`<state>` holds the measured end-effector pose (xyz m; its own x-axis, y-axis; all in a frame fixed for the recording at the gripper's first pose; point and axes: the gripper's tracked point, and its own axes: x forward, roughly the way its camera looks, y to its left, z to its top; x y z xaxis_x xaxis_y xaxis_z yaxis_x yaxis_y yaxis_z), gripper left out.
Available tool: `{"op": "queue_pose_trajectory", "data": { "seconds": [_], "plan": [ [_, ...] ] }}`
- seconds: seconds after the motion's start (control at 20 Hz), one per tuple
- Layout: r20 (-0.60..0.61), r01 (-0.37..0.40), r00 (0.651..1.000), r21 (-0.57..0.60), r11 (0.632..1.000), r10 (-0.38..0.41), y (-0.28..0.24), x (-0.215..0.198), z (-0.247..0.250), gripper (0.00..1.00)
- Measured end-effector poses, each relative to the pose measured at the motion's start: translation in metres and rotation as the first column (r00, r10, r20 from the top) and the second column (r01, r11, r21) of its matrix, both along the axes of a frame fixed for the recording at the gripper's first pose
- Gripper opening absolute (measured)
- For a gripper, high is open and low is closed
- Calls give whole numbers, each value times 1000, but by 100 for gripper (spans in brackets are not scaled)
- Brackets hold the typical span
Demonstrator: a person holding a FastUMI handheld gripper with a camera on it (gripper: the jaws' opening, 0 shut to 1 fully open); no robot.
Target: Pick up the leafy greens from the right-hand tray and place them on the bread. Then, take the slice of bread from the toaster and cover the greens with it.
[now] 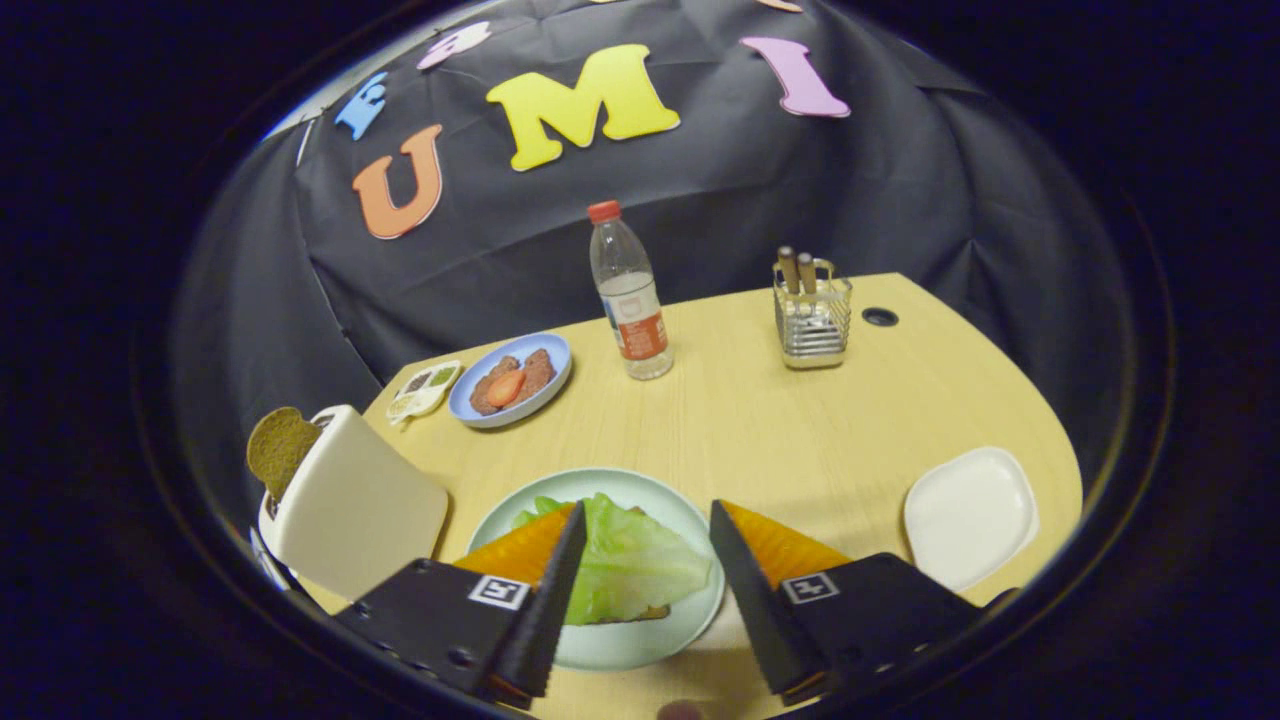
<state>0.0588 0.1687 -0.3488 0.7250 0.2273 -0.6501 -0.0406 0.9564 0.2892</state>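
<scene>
Over green plate (pixel 690 610): fingers (pixel 645 570) apart, empty, lettuce (pixel 630 560) on bread between them. Risk: toaster (pixel 350 510) slice (pixel 280 450) grabbed off-centre could crumble or knock lettuce off.

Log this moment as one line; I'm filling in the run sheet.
claw: open, over lettuce | lettuce: on green plate, covering bread | toast: in toaster | white tray: bare

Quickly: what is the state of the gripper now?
Gripper: open, holding nothing; its fingers stand apart above the leafy greens on the green plate.
</scene>
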Motion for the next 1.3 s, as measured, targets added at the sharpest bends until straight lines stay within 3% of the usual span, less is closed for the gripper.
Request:
{"op": "queue_pose_trajectory", "data": {
  "seconds": [0.05, 0.1, 0.2, 0.5, 0.7, 0.95, 1.3],
  "plan": [
    [42, 5, 999, -19, 1000, -4, -3, 2, 15, 84],
    [87, 4, 996, -39, 999, 0, -4, 3, 33, 94],
    [168, -3, 986, -89, 996, 18, -2, 1, 69, 96],
    [305, 3, 951, -156, 988, 45, 35, -16, 163, 96],
    [340, -14, 940, -91, 996, 44, 95, -33, 202, 96],
    [321, -75, 943, -64, 995, 91, 188, -50, 208, 96],
    [272, -141, 948, -113, 984, 167, 278, -59, 167, 96]
  ]
}}
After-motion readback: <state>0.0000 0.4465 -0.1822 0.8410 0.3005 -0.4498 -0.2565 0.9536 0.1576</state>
